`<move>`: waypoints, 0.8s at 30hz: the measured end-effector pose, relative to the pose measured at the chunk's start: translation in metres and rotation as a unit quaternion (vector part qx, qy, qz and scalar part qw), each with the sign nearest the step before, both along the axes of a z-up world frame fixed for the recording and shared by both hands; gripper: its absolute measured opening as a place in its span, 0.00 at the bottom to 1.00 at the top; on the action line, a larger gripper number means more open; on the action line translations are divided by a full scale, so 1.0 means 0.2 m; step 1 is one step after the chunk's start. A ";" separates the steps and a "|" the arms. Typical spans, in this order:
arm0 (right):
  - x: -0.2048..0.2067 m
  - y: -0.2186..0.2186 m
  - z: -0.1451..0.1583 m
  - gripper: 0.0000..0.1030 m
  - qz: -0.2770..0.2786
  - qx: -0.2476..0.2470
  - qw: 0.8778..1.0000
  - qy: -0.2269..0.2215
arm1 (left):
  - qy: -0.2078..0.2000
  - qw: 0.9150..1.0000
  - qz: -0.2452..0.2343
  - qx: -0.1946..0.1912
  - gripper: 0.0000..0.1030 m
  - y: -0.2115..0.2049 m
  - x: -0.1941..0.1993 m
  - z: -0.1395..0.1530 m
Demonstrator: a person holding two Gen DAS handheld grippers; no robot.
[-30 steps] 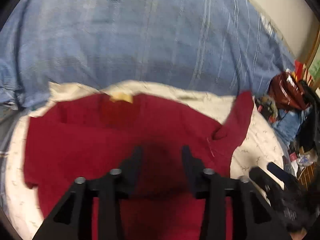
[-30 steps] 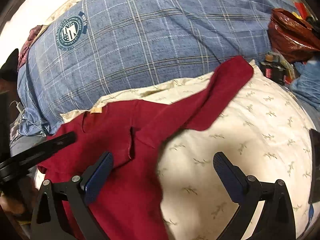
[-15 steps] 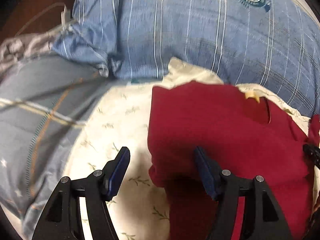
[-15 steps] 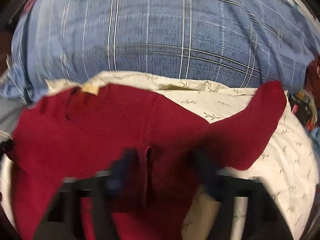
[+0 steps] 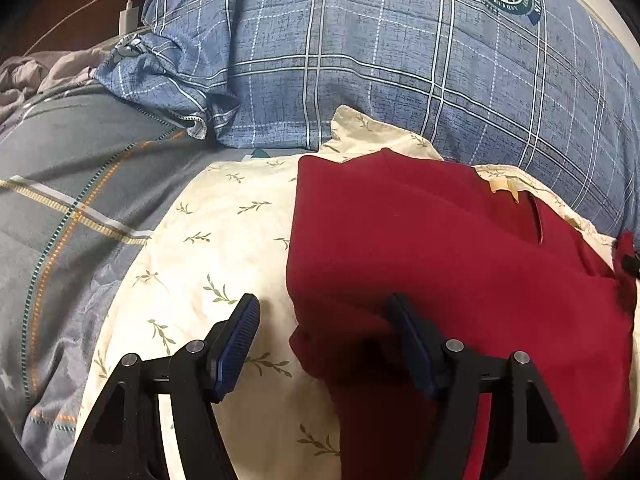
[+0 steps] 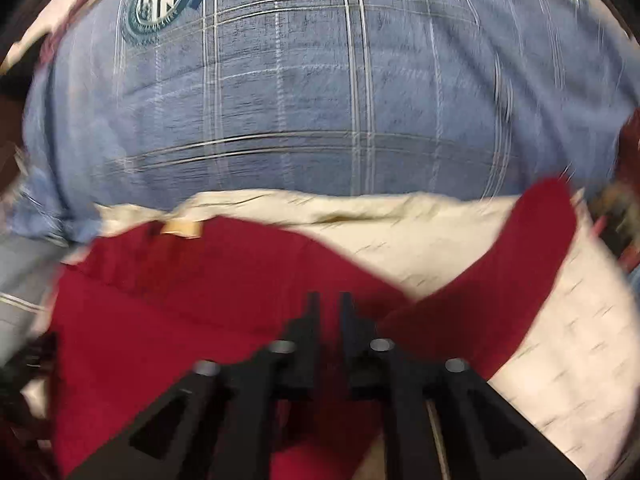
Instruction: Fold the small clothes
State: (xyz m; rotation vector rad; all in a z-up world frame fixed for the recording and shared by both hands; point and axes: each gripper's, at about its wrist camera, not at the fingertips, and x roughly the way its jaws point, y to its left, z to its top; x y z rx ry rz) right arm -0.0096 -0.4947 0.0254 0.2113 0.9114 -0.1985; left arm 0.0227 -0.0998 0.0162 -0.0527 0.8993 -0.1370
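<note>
A dark red shirt (image 5: pixel 460 264) lies on a cream leaf-print cloth (image 5: pixel 212 256), its left side folded in with a straight edge and a tan neck label at the top. My left gripper (image 5: pixel 324 320) is open, one finger over the cream cloth, the other over the shirt's folded left edge. In the blurred right wrist view the red shirt (image 6: pixel 208 292) lies below me with one sleeve (image 6: pixel 532 240) stretched out to the right. My right gripper (image 6: pixel 329 308) is shut, its fingers nearly together on the red fabric near the sleeve's base.
A blue plaid pillow with a round crest (image 5: pixel 420 60) lies behind the shirt; it also shows in the right wrist view (image 6: pixel 320 92). A grey striped duvet (image 5: pixel 68 208) lies to the left. A white charger and cable (image 5: pixel 128 18) sit at the far left.
My left gripper opened and swung left to the shirt's folded left edge. My right gripper moved onto the shirt and closed on the red fabric near the sleeve.
</note>
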 end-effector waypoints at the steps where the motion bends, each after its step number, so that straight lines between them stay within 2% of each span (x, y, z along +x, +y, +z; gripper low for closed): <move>1: -0.06 0.03 0.03 0.64 0.006 0.001 1.000 -0.016 | 0.001 1.000 0.000 -0.002 0.66 0.01 -0.03 0.03; 2: -0.06 0.03 0.03 0.68 0.006 0.001 1.000 -0.016 | 0.002 1.000 0.000 -0.003 0.66 0.01 -0.03 0.03; 4: -0.11 0.07 0.04 0.68 0.016 -0.016 1.000 -0.018 | 0.001 1.000 0.000 -0.002 0.66 0.01 -0.03 0.03; 6: -0.12 0.11 0.01 0.62 0.035 -0.022 0.999 -0.001 | 0.000 1.000 0.001 0.002 0.66 0.01 -0.03 0.03; 7: -0.11 0.14 -0.03 0.56 0.045 -0.026 0.999 0.013 | 0.000 1.000 0.003 0.002 0.65 0.00 -0.03 0.03; 9: -0.08 0.19 -0.09 0.11 0.063 -0.052 0.996 0.040 | -0.002 1.000 0.003 0.001 0.65 0.00 -0.03 0.04; 12: -0.07 0.24 -0.13 0.04 0.082 -0.087 0.992 0.044 | -0.015 1.000 0.002 -0.002 0.65 0.01 -0.05 0.06; 14: -0.09 0.24 -0.03 0.04 0.078 -0.098 0.992 0.005 | -0.024 1.000 0.002 -0.006 0.65 0.02 -0.06 0.07; 17: -0.08 0.22 0.04 0.04 0.065 -0.106 0.992 -0.019 | -0.033 0.999 0.003 -0.014 0.65 0.03 -0.07 0.08; 20: -0.02 0.16 0.04 0.04 0.039 -0.123 0.992 -0.017 | -0.031 0.999 0.005 -0.008 0.65 0.03 -0.06 0.07; 21: 0.02 0.13 -0.02 0.04 0.021 -0.134 0.991 -0.005 | -0.025 1.000 0.004 -0.004 0.65 0.03 -0.05 0.05; 23: 0.03 0.12 -0.06 0.05 0.016 -0.129 0.992 0.000 | -0.005 1.000 0.001 0.005 0.65 0.01 -0.02 0.01; 24: 0.05 0.11 -0.09 0.13 0.008 -0.130 0.991 0.009 | 0.001 1.000 0.003 0.007 0.65 0.01 -0.01 0.00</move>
